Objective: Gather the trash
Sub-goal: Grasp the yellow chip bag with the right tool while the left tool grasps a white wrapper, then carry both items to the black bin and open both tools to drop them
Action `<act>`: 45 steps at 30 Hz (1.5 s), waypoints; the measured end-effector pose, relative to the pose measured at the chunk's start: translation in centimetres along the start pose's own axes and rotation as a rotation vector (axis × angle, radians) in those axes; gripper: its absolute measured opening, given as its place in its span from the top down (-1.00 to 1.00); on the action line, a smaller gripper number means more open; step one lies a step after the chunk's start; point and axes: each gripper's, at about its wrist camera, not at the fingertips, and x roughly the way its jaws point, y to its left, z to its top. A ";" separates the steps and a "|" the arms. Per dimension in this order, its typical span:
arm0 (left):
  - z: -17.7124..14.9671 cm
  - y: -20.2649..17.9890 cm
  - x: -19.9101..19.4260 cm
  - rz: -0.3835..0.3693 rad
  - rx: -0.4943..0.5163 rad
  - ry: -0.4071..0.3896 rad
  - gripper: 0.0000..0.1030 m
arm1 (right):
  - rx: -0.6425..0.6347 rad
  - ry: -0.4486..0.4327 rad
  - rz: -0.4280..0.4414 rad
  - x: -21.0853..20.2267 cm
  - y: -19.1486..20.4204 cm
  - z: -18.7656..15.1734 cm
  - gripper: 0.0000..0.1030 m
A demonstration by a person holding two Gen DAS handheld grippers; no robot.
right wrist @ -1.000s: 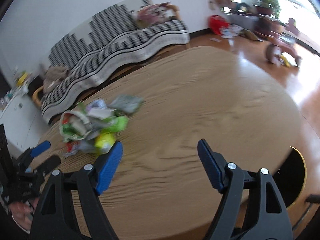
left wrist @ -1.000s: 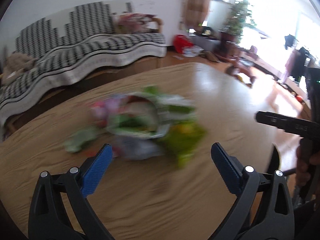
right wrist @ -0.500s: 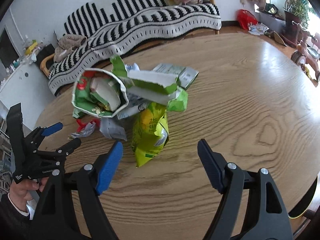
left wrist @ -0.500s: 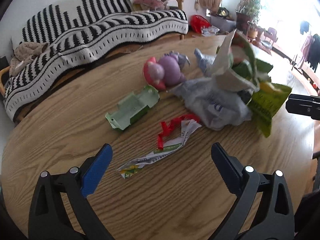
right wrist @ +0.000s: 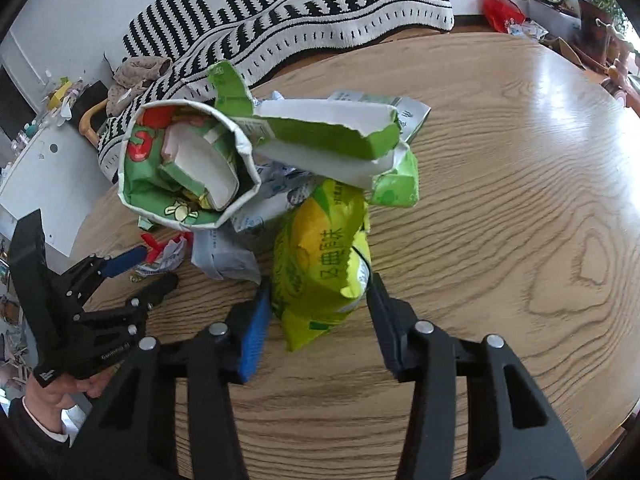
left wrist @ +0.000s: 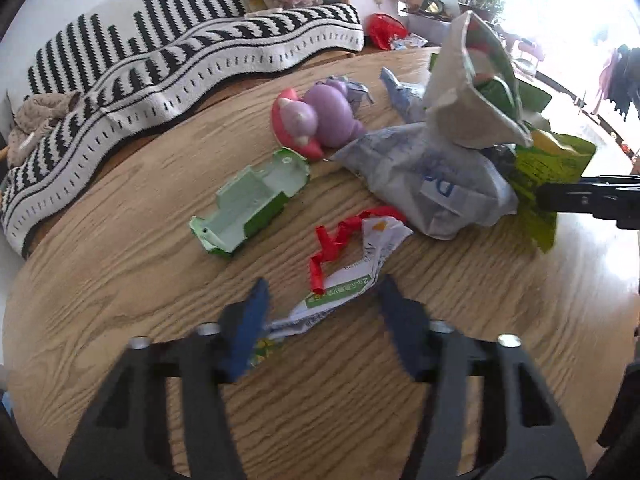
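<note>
I am bracketing the yellow-green snack bag (right wrist: 320, 268) with my right gripper (right wrist: 316, 320), jaws half-wide, not yet pinching. My left gripper (left wrist: 324, 320), equally parted, is straddling the white wrapper (left wrist: 344, 280); trash heap (left wrist: 432, 176) sitting at one o'clock on the table (left wrist: 120, 280).

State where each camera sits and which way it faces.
Left wrist: on the left gripper, looking across the wooden table at a flat printed wrapper; only its own fingers show.
Right wrist: on the right gripper, facing the yellow-green snack bag; the person's left hand shows.
Shared: red ribbon, striped sofa.
</note>
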 end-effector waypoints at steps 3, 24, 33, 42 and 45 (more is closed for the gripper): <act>0.1 -0.7 -0.5 -0.034 0.018 0.060 0.68 | -0.021 -0.003 -0.002 -0.5 0.4 -0.1 0.32; 3.0 -7.7 -8.2 -0.121 -0.020 -0.048 0.77 | -0.018 -0.101 0.028 -10.1 -4.3 -2.3 0.38; 7.3 -17.5 -7.4 -0.194 0.036 -0.113 0.77 | 0.039 -0.179 -0.077 -15.6 -10.6 -3.6 0.38; 9.9 -31.3 -5.7 -0.345 0.158 -0.147 0.77 | 0.221 -0.260 -0.237 -22.9 -23.4 -7.7 0.38; 9.7 -35.4 -5.1 -0.403 0.206 -0.139 0.76 | 0.297 -0.278 -0.267 -25.0 -27.7 -9.8 0.38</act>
